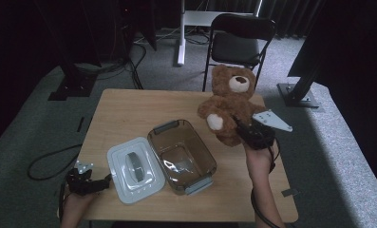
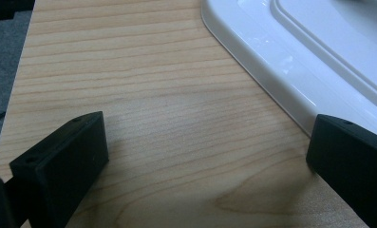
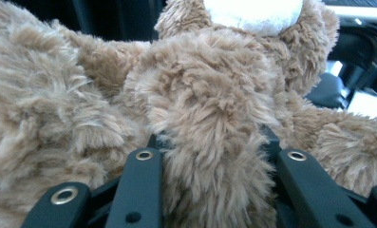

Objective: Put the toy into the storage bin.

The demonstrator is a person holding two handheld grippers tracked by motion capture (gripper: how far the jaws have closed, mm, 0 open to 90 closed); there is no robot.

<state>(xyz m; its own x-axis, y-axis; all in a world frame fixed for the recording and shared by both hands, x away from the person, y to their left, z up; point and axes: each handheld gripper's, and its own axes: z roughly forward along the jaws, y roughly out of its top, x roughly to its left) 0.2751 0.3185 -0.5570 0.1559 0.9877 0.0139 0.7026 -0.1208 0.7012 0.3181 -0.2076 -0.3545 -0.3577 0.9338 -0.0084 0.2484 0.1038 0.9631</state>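
Observation:
A brown teddy bear [image 1: 230, 102] with a white muzzle and white paw pads hangs in the air over the table's far right part. My right gripper [image 1: 243, 129] is shut on its lower body; in the right gripper view the brown fur [image 3: 210, 156] bulges between the two black jaws. An open clear plastic box [image 1: 181, 156] with grey handles stands in the middle of the wooden table [image 1: 129, 114]. Its white lid [image 1: 135, 168] lies flat to the left of it. My left gripper [image 1: 103, 183] rests low by the lid's near left edge, open, with bare wood [image 2: 176, 142] between its jaws and the lid's rim [image 2: 271, 80] beside one jaw.
A black folding chair [image 1: 238, 45] stands behind the table, with dark stands and cables on the grey carpet around it. The table's far left part is bare wood.

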